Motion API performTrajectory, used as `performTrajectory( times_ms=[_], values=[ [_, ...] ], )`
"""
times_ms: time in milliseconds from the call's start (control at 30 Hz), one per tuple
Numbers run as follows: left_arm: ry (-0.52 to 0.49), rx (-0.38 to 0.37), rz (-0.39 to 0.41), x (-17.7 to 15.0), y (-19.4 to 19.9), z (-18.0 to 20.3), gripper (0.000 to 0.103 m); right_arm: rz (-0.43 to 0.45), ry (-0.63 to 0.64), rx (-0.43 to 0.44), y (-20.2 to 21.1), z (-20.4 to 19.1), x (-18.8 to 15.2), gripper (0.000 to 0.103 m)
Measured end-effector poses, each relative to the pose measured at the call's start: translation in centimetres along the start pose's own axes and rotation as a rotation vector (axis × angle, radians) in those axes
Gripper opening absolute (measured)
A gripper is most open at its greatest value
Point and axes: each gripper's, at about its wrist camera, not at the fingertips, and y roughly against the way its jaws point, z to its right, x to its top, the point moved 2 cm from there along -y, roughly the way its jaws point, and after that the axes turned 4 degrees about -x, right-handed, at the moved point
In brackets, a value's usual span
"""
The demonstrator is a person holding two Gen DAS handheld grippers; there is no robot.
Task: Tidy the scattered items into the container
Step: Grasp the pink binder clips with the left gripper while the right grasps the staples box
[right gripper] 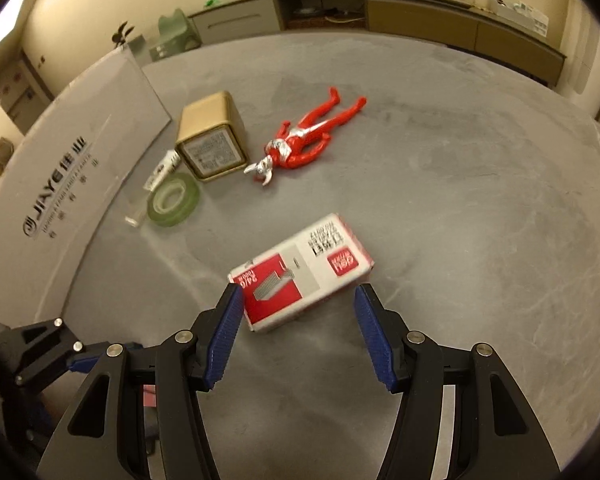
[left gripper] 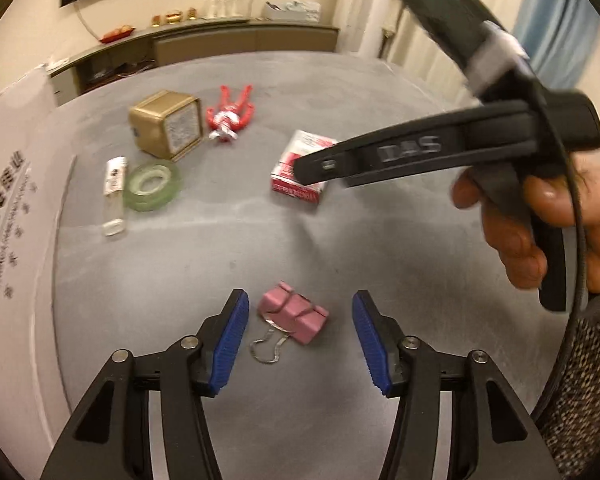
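Early stage: 6 items are still lying loose on the grey tabletop (right gripper: 460, 200), w/ the white container (right gripper: 60, 184) sitting along its left edge, contents not visible. Left tool (left gripper: 300, 340) is hovering wide open, empty, astride the pink binder clip (left gripper: 296, 314). Right tool (right gripper: 298, 338) is likewise gaping, empty, approaching the staple box (right gripper: 300, 272); tin (right gripper: 212, 144), red figure (right gripper: 308, 136), tape roll (right gripper: 174, 199) & clear tube (left gripper: 114, 196) are waiting beyond.

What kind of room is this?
Probably an office or meeting room: a big grey table with staples box and tape roll, and a long sideboard along the wall.
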Motion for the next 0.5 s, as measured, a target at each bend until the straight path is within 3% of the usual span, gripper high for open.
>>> performTrajectory(
  times_ms=[133, 233, 400, 500],
  values=[
    [0.023, -0.023, 0.005, 0.1, 0.2, -0.3, 0.039, 0.015, 0.005, -0.093, 0.9, 2.9, 0.7, 0.059],
    [0.022, -0.026, 0.011, 0.2, 0.3, -0.4, 0.039, 0.032, -0.061, -0.066, 1.7, 4.4, 1.0, 0.061],
    [-0.002, -0.021, 0.016, -0.2, 0.5, 0.3, 0.04, 0.066, -0.099, -0.068, 1.3, 3.2, 1.7, 0.061],
    [-0.018, -0.018, 0.01, -0.2, 0.1, 0.6, 0.04, 0.032, -0.072, -0.166, -0.4, 2.6, 1.6, 0.062]
  ],
)
